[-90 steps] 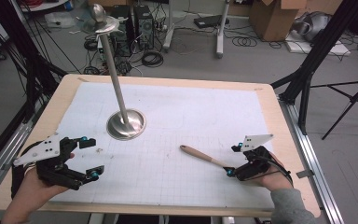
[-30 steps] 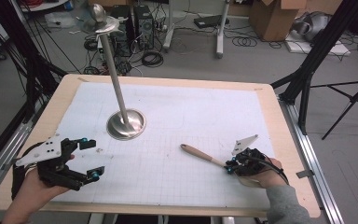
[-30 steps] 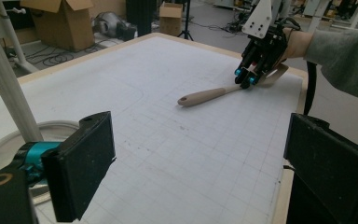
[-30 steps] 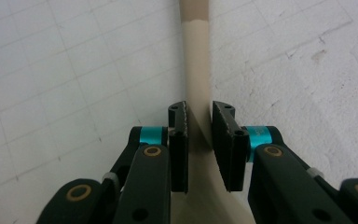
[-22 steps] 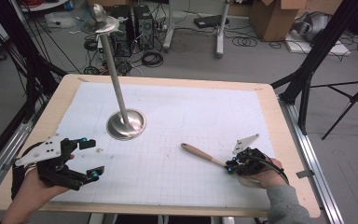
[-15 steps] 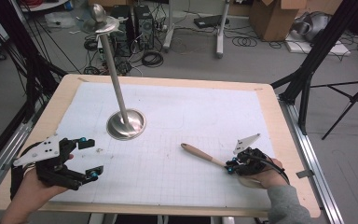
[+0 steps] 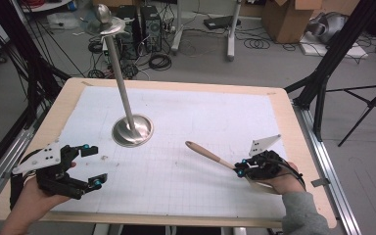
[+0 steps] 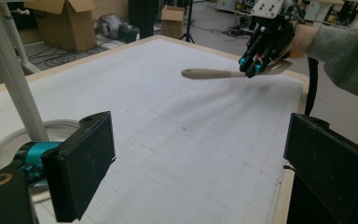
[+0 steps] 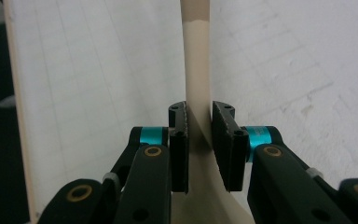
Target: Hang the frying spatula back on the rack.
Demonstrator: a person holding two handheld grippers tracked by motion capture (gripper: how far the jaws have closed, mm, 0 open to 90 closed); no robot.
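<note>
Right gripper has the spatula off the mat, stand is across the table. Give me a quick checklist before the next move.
1. Right gripper clamped on the spatula: ok, jaws press its neck.
2. Spatula clear of the mat: ok, shadow beneath it in the left gripper view.
3. Left gripper empty and open: ok.
4. Metal stand upright on its round base: ok.
5. Path between spatula and stand free: ok.
6. Hook at the stand's top free: cannot tell.

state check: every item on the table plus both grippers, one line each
spatula: clamped near its blade, lifted off the mat, handle pointing toward the stand
right gripper: shut on spatula
left gripper: open, holding nothing
metal stand: upright on its round base
white mat: flat on the table
</note>
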